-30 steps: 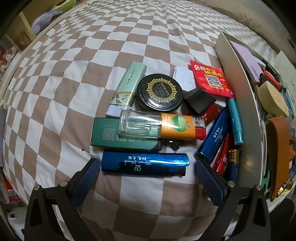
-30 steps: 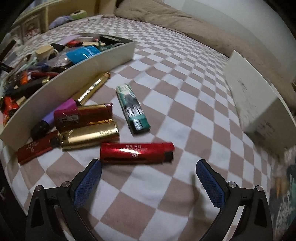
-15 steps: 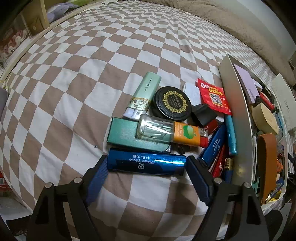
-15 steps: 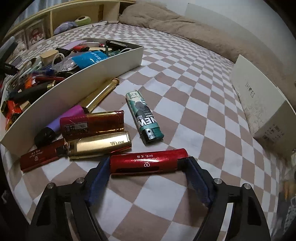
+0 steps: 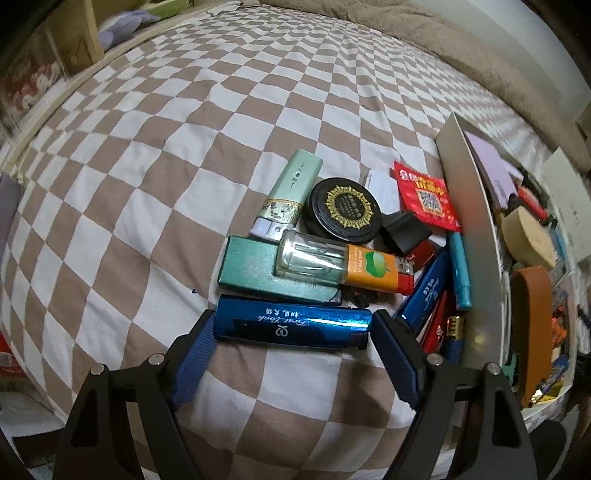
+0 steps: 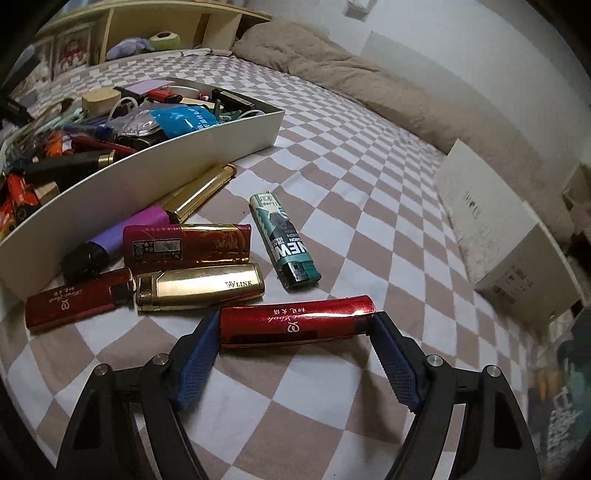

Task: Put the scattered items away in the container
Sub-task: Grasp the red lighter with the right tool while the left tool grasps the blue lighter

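Observation:
My left gripper [image 5: 293, 326] is shut end to end on a blue lighter [image 5: 291, 321] lying crosswise on the checkered bedspread. Behind it lie a green lighter [image 5: 258, 273], a clear and orange lighter [image 5: 343, 264], a round black tin [image 5: 341, 210] and a mint lighter [image 5: 290, 195]. The white container [image 5: 476, 236] full of items stands at the right. My right gripper [image 6: 295, 326] is shut end to end on a red lighter [image 6: 295, 321]. A gold lighter [image 6: 201, 286], a dark red lighter [image 6: 186, 243] and a teal lighter [image 6: 282, 242] lie beyond it, beside the container [image 6: 147, 177].
A red packet [image 5: 424, 195], more lighters [image 5: 428, 291] and a teal pen [image 5: 460, 273] lean against the container wall. A white box [image 6: 506, 236] sits on the bed at the right. A beige blanket [image 6: 369, 85] lies along the wall. Shelves [image 6: 110, 33] stand at the far left.
Both grippers moved forward and closed: the left jaws now clamp the blue lighter's ends, the right jaws clamp the red lighter's ends. Both were open and behind the lighters a second ago.

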### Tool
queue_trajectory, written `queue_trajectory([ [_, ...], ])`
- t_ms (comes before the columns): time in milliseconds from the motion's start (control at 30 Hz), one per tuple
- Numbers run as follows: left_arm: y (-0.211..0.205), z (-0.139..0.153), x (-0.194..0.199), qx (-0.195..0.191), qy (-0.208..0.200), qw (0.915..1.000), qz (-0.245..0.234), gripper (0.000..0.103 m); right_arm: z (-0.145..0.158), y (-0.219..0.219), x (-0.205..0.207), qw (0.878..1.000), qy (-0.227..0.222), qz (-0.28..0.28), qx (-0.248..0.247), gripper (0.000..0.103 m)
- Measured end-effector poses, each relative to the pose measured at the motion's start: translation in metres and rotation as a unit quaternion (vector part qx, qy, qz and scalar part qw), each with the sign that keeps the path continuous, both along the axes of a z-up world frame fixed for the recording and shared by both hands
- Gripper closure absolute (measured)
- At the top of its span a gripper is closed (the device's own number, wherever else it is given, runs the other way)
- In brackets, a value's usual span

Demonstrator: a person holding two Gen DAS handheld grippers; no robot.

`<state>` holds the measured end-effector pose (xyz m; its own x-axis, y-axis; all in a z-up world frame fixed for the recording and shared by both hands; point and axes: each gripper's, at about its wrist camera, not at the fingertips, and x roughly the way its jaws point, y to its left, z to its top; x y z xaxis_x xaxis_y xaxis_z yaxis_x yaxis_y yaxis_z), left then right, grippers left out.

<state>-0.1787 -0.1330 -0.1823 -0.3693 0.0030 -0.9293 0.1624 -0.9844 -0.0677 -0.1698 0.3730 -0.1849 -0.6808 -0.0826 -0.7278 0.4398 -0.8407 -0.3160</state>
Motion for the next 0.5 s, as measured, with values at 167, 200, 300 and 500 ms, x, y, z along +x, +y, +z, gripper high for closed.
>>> queue_trajectory([
  [167,-0.002,0.004,-0.003,-0.001,0.013,0.9999,-0.001,0.020,0.016,0.003,0.003,1.000,0.005,-0.015,-0.014,0.021],
  [200,-0.003,0.006,-0.003,-0.001,0.018,0.9998,-0.001,0.020,0.021,0.006,0.003,0.999,0.005,-0.025,-0.024,0.021],
  [300,-0.004,0.012,0.000,0.003,0.027,0.9996,-0.006,0.020,0.039,0.019,0.004,0.995,0.001,-0.062,-0.072,0.021],
  [500,0.007,0.030,0.006,0.023,0.054,0.9978,-0.028,0.020,0.077,0.026,0.015,0.984,0.019,-0.109,-0.138,0.021],
])
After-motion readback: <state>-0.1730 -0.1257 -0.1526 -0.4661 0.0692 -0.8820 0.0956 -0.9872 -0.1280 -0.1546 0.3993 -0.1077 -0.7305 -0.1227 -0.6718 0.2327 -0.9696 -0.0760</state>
